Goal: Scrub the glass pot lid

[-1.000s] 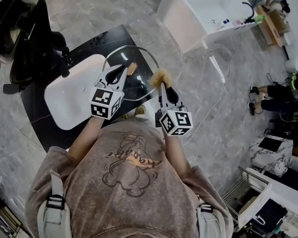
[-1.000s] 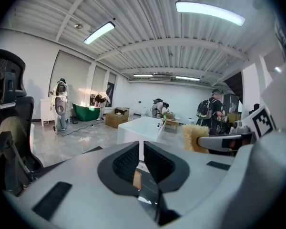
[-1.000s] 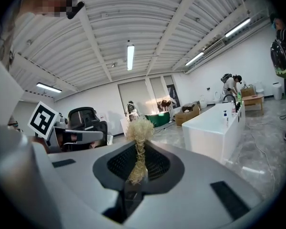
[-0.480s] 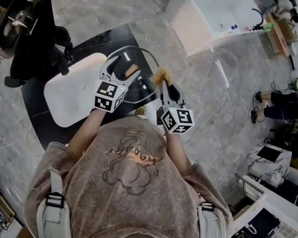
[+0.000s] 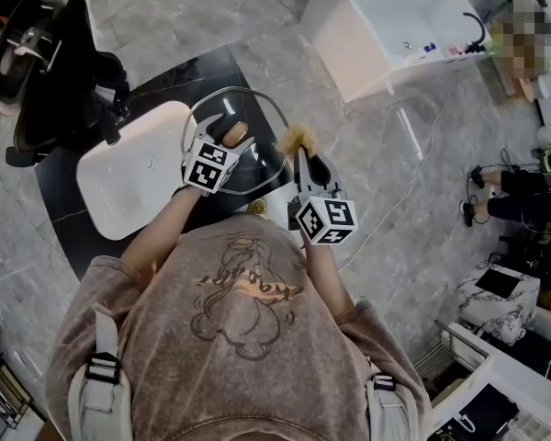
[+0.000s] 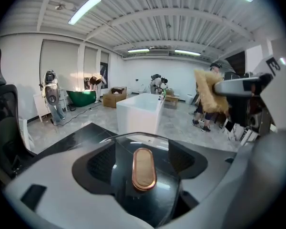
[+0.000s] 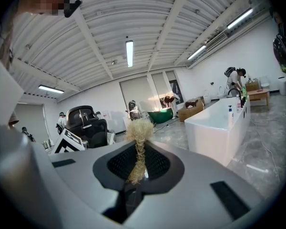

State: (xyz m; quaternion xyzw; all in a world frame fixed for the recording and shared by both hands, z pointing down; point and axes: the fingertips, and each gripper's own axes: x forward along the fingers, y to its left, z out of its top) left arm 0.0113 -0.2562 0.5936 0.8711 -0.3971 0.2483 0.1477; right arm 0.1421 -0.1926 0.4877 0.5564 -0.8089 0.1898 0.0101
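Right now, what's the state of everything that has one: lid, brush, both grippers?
Glass pot lid: lying handle-up on the black table, not gripped.
Lid handle: between the left jaws, pads not on it.
Left gripper: jaws just opened, wide apart, astride the handle.
Right gripper: jaws shut on the brush.
Brush: held, tuft off the lid.

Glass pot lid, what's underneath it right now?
Through the glass pot lid only the black tabletop shows. The left gripper, its jaws just opened either side of the copper-coloured handle, covers the lid's near part, so anything beneath there is hidden.
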